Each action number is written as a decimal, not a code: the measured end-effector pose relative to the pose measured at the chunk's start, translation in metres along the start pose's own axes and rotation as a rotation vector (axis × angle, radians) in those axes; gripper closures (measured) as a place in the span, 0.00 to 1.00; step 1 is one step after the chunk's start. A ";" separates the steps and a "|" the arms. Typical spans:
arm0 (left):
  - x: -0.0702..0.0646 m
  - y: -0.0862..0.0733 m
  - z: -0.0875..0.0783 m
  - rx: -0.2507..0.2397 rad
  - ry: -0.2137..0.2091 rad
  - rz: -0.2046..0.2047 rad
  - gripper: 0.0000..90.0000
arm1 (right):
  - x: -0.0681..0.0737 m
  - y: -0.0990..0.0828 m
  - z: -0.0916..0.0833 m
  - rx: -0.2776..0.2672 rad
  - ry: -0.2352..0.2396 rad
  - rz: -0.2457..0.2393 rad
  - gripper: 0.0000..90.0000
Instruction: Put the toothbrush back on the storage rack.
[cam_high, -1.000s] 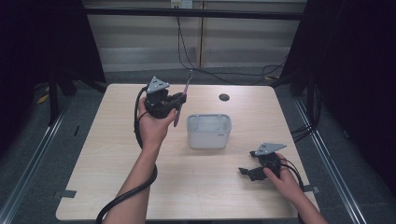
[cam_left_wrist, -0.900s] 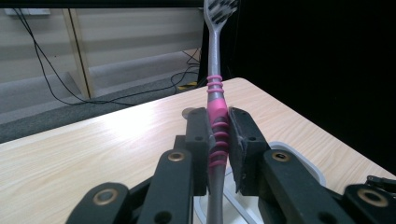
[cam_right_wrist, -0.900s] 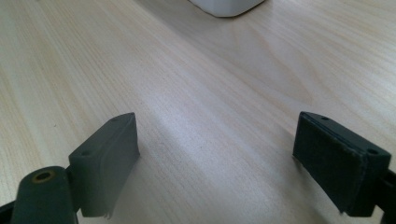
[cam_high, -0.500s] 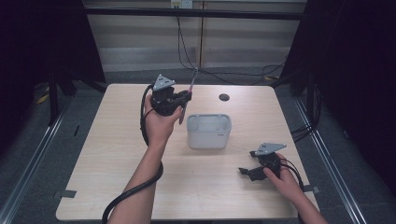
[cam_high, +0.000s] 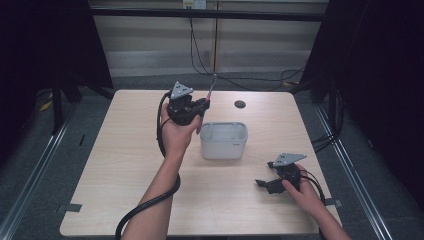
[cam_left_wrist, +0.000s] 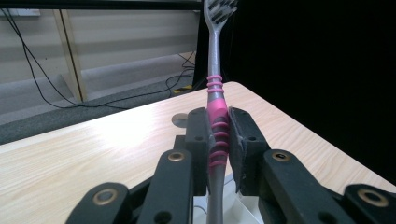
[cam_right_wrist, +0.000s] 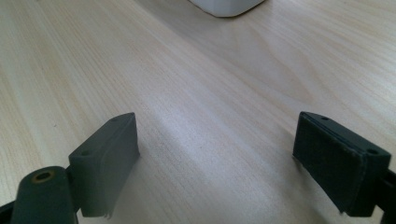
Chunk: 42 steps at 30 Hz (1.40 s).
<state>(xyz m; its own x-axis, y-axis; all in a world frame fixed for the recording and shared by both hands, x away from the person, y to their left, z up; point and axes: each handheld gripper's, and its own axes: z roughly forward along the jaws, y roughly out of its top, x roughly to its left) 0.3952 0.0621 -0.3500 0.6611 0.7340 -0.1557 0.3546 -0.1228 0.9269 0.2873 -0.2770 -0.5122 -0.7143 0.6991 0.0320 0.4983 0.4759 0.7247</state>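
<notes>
My left gripper (cam_high: 202, 106) (cam_left_wrist: 218, 135) is shut on a pink and grey toothbrush (cam_left_wrist: 215, 107) (cam_high: 211, 86), held above the table just left of and behind a white rectangular bin (cam_high: 223, 140). The brush stands upright between the pads, bristle head up and away. Low on the table at the front right rests my right gripper (cam_high: 262, 184) (cam_right_wrist: 215, 163), open, with bare wood between its pads. The bin's corner (cam_right_wrist: 226, 6) shows at the top of the right gripper view.
A light wooden table (cam_high: 125, 165) carries a round dark grommet hole (cam_high: 240, 104) near its far edge. Cables (cam_high: 200, 50) run over the floor behind the table. Dark curtains stand at both sides.
My left hand has shifted a little to the right with the toothbrush, nearer the bin. The right hand has stayed put.
</notes>
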 end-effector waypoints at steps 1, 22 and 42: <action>0.000 -0.001 0.001 0.001 0.001 0.002 0.88 | 0.000 0.000 0.000 0.000 0.000 0.000 0.15; -0.008 -0.009 0.013 -0.024 -0.005 -0.005 0.88 | 0.000 0.000 0.000 0.000 0.000 -0.001 0.15; -0.006 -0.025 0.022 -0.016 -0.003 -0.018 0.88 | 0.000 0.000 0.000 0.001 0.001 -0.002 0.15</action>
<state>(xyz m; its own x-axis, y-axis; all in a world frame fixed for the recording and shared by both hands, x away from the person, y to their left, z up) 0.3971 0.0464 -0.3794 0.6567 0.7340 -0.1735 0.3560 -0.0987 0.9293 0.2874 -0.2771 -0.5122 -0.7153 0.6981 0.0313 0.4975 0.4773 0.7243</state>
